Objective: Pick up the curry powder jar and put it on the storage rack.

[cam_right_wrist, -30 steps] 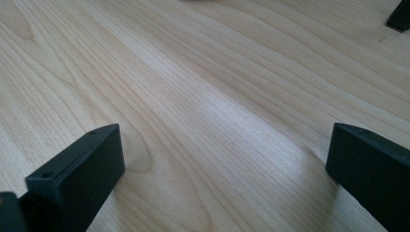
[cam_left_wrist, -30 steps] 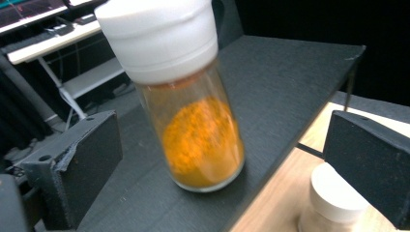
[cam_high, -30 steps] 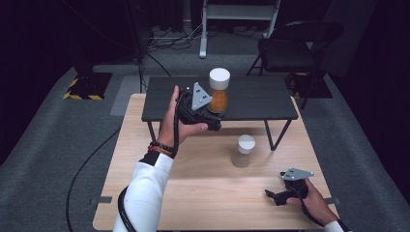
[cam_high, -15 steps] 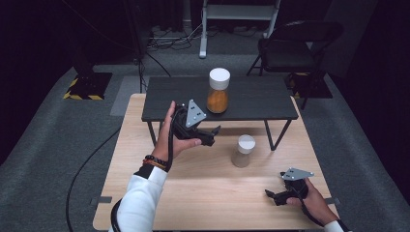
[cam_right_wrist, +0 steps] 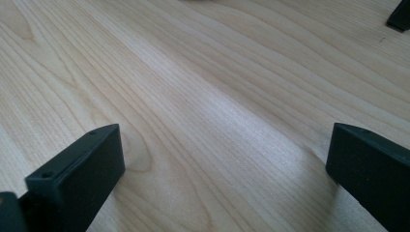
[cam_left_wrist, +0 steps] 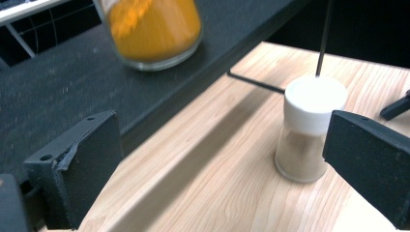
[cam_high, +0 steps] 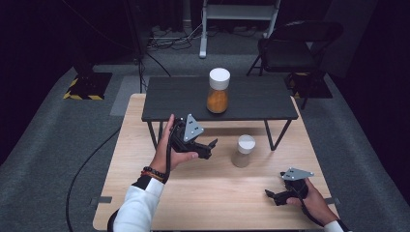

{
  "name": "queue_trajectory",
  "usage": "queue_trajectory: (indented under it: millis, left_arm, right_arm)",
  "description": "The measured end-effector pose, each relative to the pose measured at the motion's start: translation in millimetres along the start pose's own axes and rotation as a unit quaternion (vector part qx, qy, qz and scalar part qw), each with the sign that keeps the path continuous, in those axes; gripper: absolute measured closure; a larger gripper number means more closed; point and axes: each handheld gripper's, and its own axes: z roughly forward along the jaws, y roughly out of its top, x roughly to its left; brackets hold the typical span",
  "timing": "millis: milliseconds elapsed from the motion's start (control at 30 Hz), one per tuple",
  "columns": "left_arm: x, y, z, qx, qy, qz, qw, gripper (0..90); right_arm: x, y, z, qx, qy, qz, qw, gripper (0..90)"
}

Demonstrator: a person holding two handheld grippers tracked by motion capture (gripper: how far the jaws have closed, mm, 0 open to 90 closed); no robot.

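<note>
2 jars are in play, and the one I am going for is the small jar of beige powder [cam_high: 243,151] with the white lid, standing upright on the wooden counter [cam_high: 203,203] just in front of the low black shelf [cam_high: 251,99]. My left tongs [cam_high: 209,147] hover beside it with the jaws wide apart, empty; in the left gripper view the jar [cam_left_wrist: 309,130] sits close to 1 jaw rather than centred between them. That offset is my main worry: if I close from here, I judge the near jaw would hit first and shove or tip the jar, which looks tall for its base. A grip up on the smooth lid could slip. The shelf leg [cam_high: 270,135] stands just behind, so a nudged jar could knock into it. The jar of orange powder [cam_high: 218,90] stands on the shelf above. My right tongs [cam_high: 273,195] rest low on the counter, jaws apart, empty.
</note>
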Motion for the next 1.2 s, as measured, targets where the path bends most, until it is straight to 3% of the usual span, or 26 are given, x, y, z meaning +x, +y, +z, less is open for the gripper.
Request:
queue_trajectory:
  millis: [633,1000,1200]
  left_arm:
    - [-4.6,-45.7,-3.1,0.037,-0.01,-0.028,0.9989,0.6]
    - [-11.5,-69.0,4.4,0.07,-0.024,-0.037,0.9966,0.7]
    - [-12.3,-80.9,2.9,0.077,-0.031,-0.056,0.995,0.9]
  right_arm:
    - [0.0,0.0,0.0,0.0,0.0,0.0,1.0,0.0]
    - [-0.1,0.0,0.0,0.0,0.0,0.0,1.0,0.0]
    - [0.0,0.0,0.0,0.0,0.0,0.0,1.0,0.0]
